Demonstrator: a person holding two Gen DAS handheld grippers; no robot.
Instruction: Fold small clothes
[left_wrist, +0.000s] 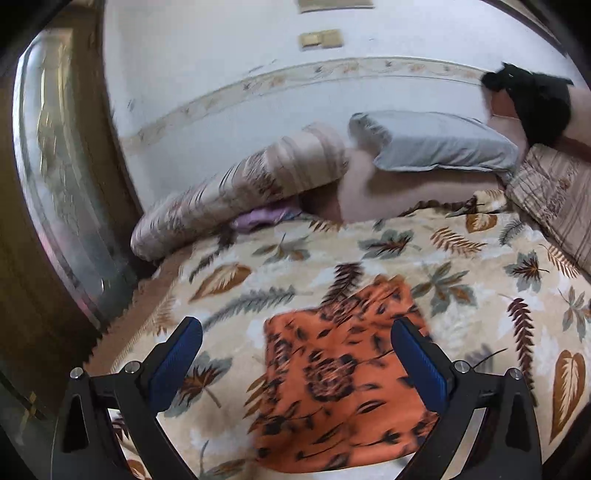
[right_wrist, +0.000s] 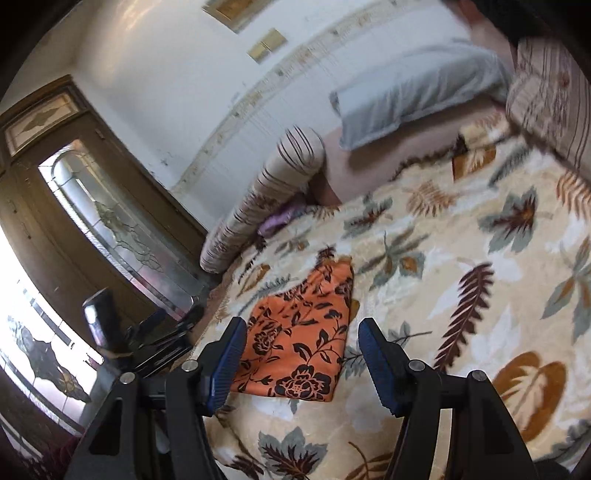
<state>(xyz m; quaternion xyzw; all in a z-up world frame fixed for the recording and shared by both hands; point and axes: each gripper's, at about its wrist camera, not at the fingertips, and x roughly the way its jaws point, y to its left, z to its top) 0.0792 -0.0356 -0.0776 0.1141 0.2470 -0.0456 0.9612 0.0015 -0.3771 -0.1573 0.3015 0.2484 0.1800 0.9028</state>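
The orange floral garment (left_wrist: 340, 387) lies on the leaf-print blanket (left_wrist: 461, 258) of the bed, already doubled into a compact rectangle; our left gripper (left_wrist: 295, 354) and right gripper (right_wrist: 303, 354) both hover above it with fingers apart, holding nothing. We judge the plush blanket the main hazard; a low pinch could catch its pile along with the cloth, dragging the fold askew; a shallow one may lift only the top layer, letting it fall open.
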